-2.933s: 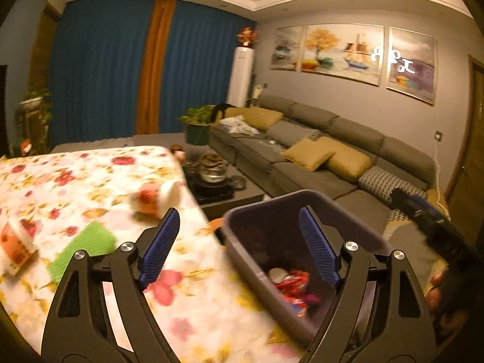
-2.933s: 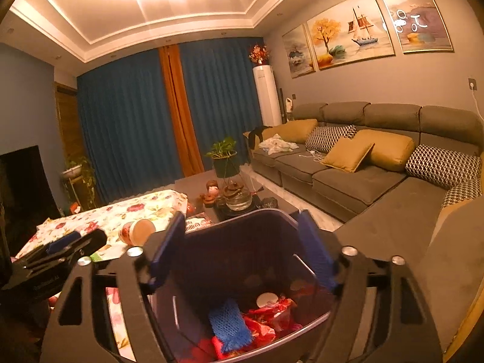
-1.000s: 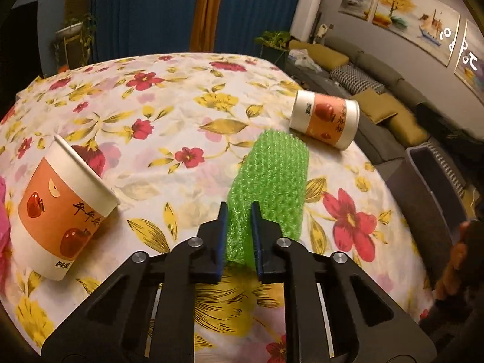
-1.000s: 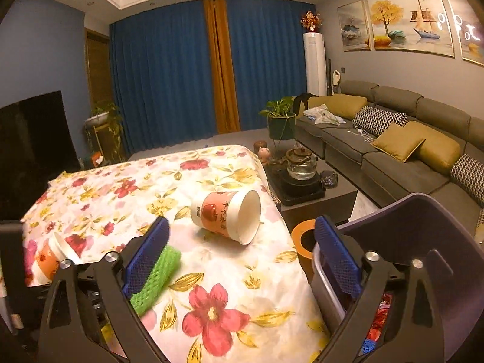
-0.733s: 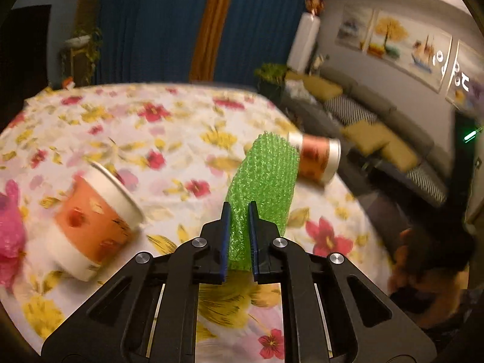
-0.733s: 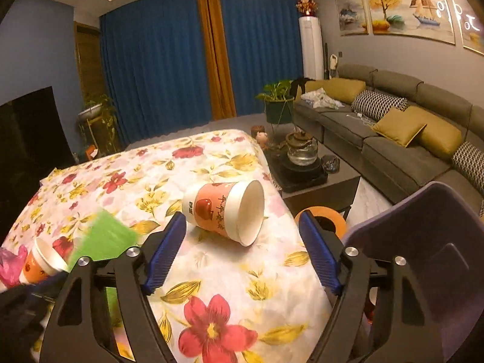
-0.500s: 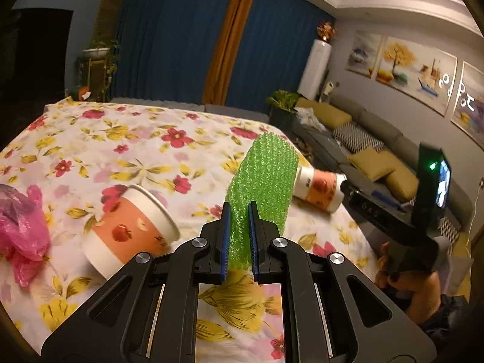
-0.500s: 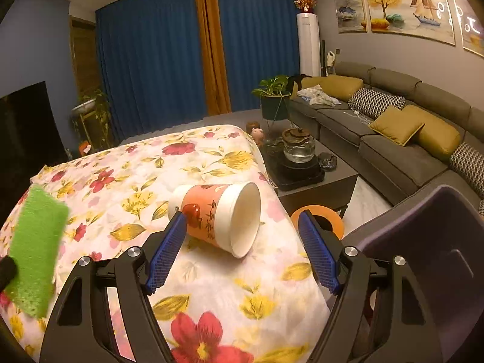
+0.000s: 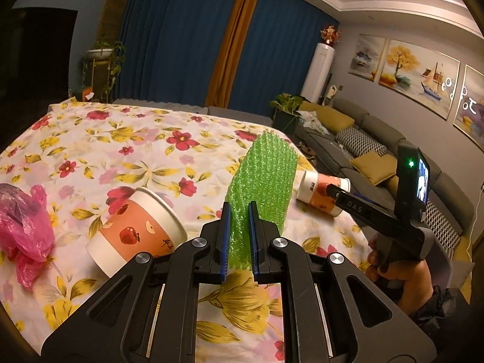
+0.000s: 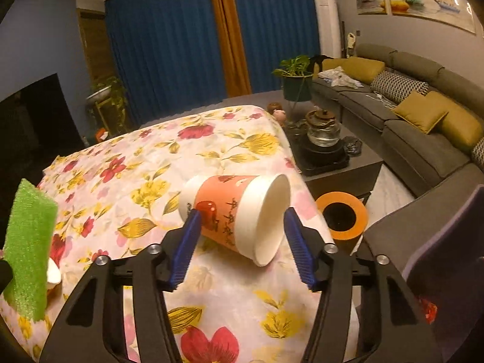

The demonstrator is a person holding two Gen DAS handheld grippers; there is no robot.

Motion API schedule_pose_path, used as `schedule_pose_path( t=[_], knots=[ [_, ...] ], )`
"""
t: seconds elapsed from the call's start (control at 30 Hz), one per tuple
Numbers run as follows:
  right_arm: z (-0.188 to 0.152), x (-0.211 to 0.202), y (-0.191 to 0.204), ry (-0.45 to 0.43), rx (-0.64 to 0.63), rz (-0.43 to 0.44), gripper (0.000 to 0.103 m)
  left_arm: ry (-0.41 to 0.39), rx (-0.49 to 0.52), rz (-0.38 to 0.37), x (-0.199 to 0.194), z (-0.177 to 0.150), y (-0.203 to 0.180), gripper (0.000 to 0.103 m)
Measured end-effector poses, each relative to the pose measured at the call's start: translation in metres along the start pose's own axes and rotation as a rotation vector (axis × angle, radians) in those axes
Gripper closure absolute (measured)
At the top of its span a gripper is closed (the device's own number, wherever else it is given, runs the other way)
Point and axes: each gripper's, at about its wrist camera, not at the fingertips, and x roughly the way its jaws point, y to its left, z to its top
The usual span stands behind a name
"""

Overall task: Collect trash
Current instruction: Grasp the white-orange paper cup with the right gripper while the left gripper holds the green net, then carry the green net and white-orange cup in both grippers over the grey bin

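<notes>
— Trash check: where's the green foam net (image 9: 262,187)?
— Clamped upright in the left gripper (image 9: 237,242), above the floral tablecloth (image 9: 127,157).
— And the right gripper (image 10: 242,248)?
— Jaws have just been closing around the tipped paper cup (image 10: 239,214), not pressing it.

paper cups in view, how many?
2. One cup lies tipped beside the left gripper; the other cup lies between the right gripper fingers. More may be hidden.

Grey sofa (image 10: 423,115) with mustard cushions (image 10: 420,111) — glass kettle (image 10: 323,130), blue curtains (image 10: 169,45)
</notes>
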Motion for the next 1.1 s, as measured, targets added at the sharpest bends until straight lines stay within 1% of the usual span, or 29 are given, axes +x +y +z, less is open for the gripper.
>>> schedule_pose_path(
  t=[0.1, 0.13, 0.2, 0.33, 0.37, 0.47, 0.53, 0.67, 0.83, 1.1],
  knots=[
    [-0.002, -0.001, 0.005, 0.004, -0.018, 0.029, 0.055, 0.003, -0.003, 0.0, 0.001, 0.0, 0.001, 0.092],
    [-0.003, -0.002, 0.007, 0.005, -0.028, 0.031, 0.055, 0.003, -0.004, 0.001, 0.0, 0.0, 0.002, 0.092],
    [-0.003, -0.002, 0.011, 0.001, -0.043, 0.027, 0.059, 0.005, -0.006, 0.0, 0.002, 0.0, 0.002, 0.092],
    [-0.003, -0.003, 0.013, -0.001, -0.056, 0.04, 0.063, 0.012, -0.007, -0.001, 0.004, -0.001, 0.003, 0.092],
    [-0.003, -0.004, 0.013, -0.003, -0.056, 0.043, 0.066, 0.013, -0.007, -0.002, 0.004, -0.001, 0.002, 0.092],
    [-0.003, -0.005, 0.014, -0.005, -0.063, 0.063, 0.082, 0.015, -0.008, -0.002, 0.005, -0.001, 0.002, 0.092],
    [-0.004, -0.005, 0.016, -0.008, -0.074, 0.075, 0.086, 0.015, -0.008, -0.003, 0.005, -0.001, 0.002, 0.092],
    [-0.005, -0.009, 0.022, -0.019, -0.103, 0.082, 0.098, 0.016, -0.008, -0.003, 0.005, -0.002, 0.002, 0.092],
    [-0.006, -0.021, 0.025, -0.046, -0.112, 0.087, 0.099, 0.016, -0.008, -0.003, 0.005, -0.002, 0.002, 0.092],
    [-0.008, -0.059, 0.034, -0.11, -0.134, 0.101, 0.099, 0.017, -0.008, -0.003, 0.006, -0.002, 0.002, 0.092]
  ],
)
